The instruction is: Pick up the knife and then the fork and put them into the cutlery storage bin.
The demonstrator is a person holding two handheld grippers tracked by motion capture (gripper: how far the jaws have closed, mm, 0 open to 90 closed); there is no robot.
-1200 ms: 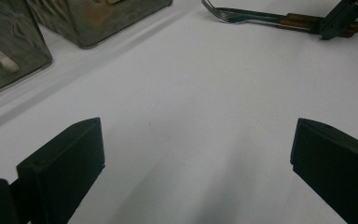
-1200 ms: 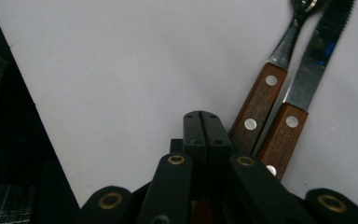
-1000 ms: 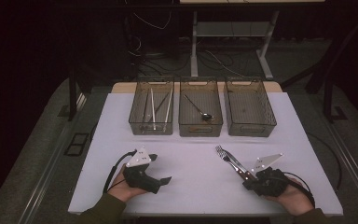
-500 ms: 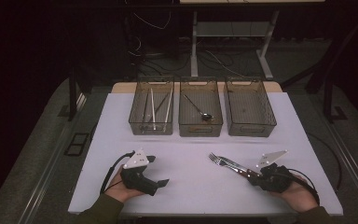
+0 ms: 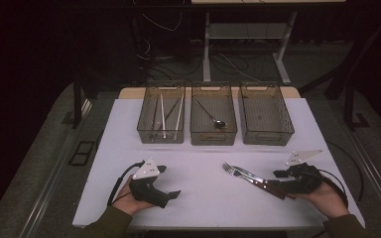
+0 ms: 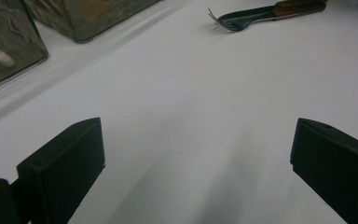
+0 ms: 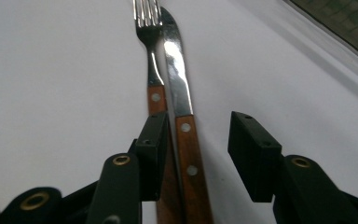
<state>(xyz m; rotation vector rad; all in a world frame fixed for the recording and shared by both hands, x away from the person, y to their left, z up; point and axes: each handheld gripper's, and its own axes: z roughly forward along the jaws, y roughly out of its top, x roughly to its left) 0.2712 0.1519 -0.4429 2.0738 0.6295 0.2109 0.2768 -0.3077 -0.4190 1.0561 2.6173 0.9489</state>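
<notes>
A fork [image 5: 232, 170] and a knife [image 5: 250, 177], both with brown wooden handles, lie side by side on the white table [image 5: 203, 158], tips pointing up-left. My right gripper [image 5: 277, 186] sits at their handle ends. In the right gripper view the knife handle [image 7: 189, 154] lies between the jaws and the fork handle [image 7: 156, 100] runs under the left jaw. The right gripper [image 7: 198, 123] has just been opening and no longer presses on them. My left gripper [image 5: 168, 181] rests at the front left, open and with nothing in it [image 6: 198, 140].
Three clear bins stand in a row at the back. The left bin [image 5: 161, 135] holds chopsticks, the middle bin [image 5: 213, 135] holds a spoon [image 5: 213, 118], and the right bin [image 5: 267, 136] has nothing in it. The table's front edge runs just below both hands.
The right hand has shifted to the right. Its jaws, shut on the fork and knife before, now stand apart, and the cutlery lies flat on the table. The left hand has stayed still.
</notes>
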